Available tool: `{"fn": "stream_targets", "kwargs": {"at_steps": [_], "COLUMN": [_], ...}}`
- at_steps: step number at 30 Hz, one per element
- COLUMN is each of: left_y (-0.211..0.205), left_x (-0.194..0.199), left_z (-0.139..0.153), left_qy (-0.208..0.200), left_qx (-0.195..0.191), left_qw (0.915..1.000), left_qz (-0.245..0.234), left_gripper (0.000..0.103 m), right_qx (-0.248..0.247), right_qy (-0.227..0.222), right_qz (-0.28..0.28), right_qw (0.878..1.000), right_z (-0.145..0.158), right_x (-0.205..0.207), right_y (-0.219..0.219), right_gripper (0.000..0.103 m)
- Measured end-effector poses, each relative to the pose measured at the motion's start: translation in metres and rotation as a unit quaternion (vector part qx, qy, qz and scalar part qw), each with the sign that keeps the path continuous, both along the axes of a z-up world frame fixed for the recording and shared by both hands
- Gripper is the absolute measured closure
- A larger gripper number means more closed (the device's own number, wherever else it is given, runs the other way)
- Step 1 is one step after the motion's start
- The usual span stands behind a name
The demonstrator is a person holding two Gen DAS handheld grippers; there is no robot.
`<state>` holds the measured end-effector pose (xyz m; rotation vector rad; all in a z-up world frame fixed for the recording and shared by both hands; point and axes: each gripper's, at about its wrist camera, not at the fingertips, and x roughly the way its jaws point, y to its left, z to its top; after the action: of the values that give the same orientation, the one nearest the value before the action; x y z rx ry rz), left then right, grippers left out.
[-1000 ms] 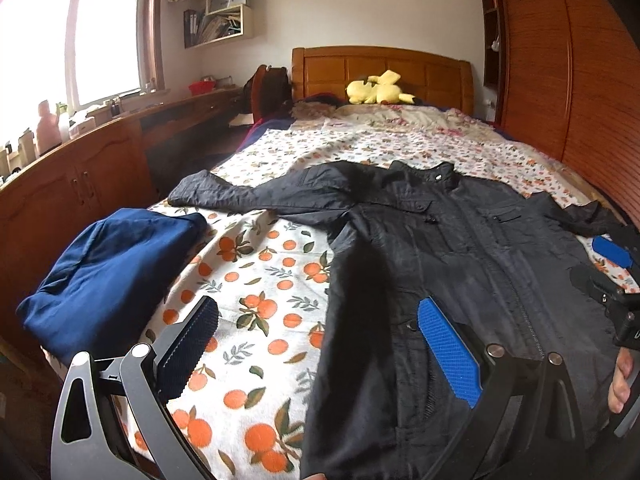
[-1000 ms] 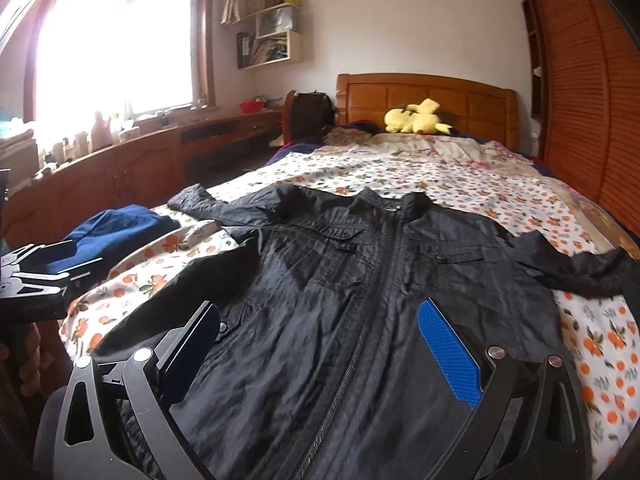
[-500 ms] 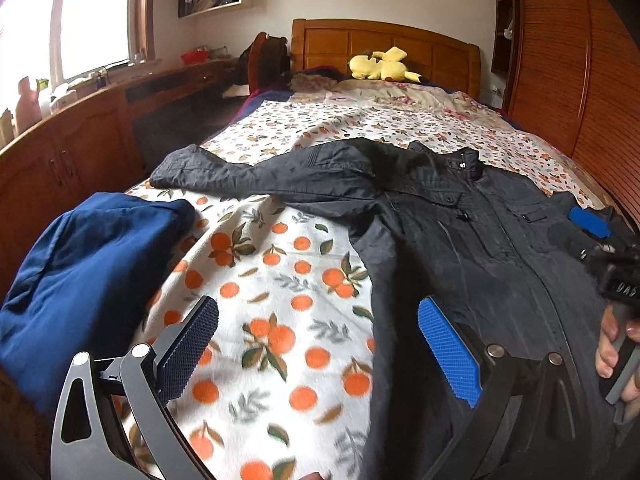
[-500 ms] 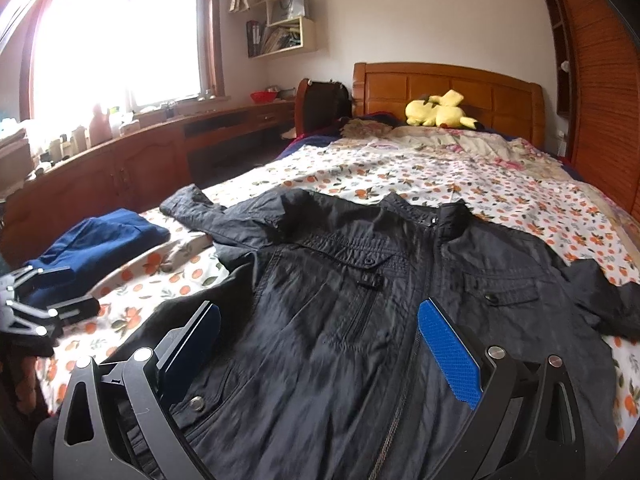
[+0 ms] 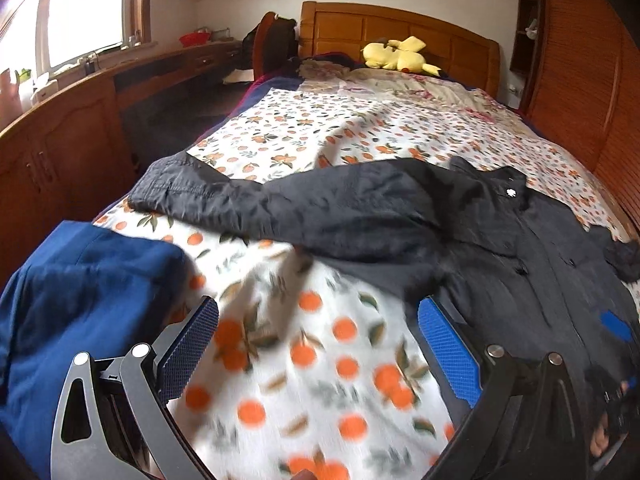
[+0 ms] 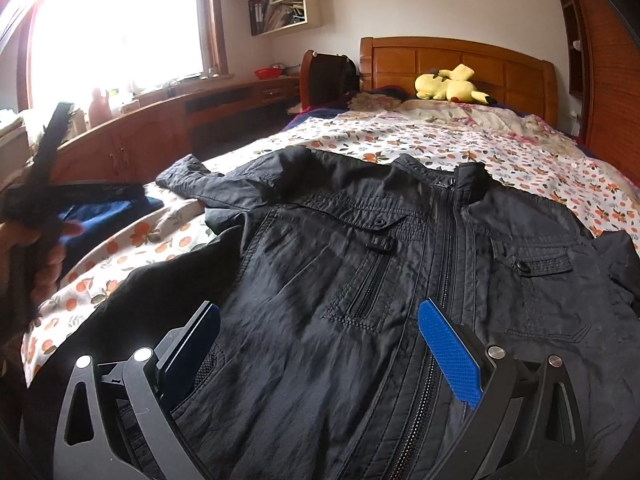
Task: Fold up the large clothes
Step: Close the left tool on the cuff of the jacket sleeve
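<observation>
A black zip jacket (image 6: 360, 280) lies spread front-up on the bed with its collar toward the headboard. In the left wrist view (image 5: 460, 240) its left sleeve (image 5: 240, 200) stretches out toward the bed's left edge. My left gripper (image 5: 318, 344) is open and empty above the orange-print sheet (image 5: 320, 380), short of that sleeve. My right gripper (image 6: 318, 344) is open and empty, low over the jacket's front, beside the zip. The left gripper also shows at the left edge of the right wrist view (image 6: 36, 200).
A folded navy garment (image 5: 80, 300) lies at the bed's near left corner. A yellow plush toy (image 6: 448, 84) sits by the wooden headboard (image 6: 460, 64). A wooden desk and cabinets (image 5: 60, 140) run along the left wall. A wooden wardrobe (image 5: 592, 80) stands to the right.
Both grippers have moved forward up the bed. The left one has swung left, from over the jacket's edge to over the sheet near the sleeve. Both stay open.
</observation>
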<state>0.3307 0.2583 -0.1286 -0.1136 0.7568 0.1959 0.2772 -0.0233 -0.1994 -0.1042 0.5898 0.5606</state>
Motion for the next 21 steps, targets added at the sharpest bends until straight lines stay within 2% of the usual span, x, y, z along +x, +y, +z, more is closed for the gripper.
{"fn": "stream_targets", "kwargs": {"at_steps": [7,12,15,21], "left_y": [0.041,0.078,0.094,0.107], "left_x": [0.066,0.1,0.114,0.129], "left_z": [-0.017,-0.034,-0.042,-0.049], "left_qy": [0.015,0.03,0.049,0.052], "left_qx": [-0.011,-0.051,-0.063,-0.102], "left_qw": [0.9991,0.9952,0.9919,0.9869], "left_qz": [0.039,0.078,0.099,0.113], "left_gripper": [0.002,0.003,0.007,0.013], "right_qx": [-0.002,0.002,0.003,0.003], "right_qy": [0.002,0.008,0.008,0.007], "right_qz": [0.001,0.0,0.0,0.0], "right_qw": [1.0,1.0,1.0,1.0], "right_z": [-0.001,-0.002,-0.002,-0.003], "right_x": [0.002,0.005,0.005,0.005], "right_y": [0.001,0.001,0.001,0.001], "right_gripper": [0.007,0.007,0.007,0.007]}}
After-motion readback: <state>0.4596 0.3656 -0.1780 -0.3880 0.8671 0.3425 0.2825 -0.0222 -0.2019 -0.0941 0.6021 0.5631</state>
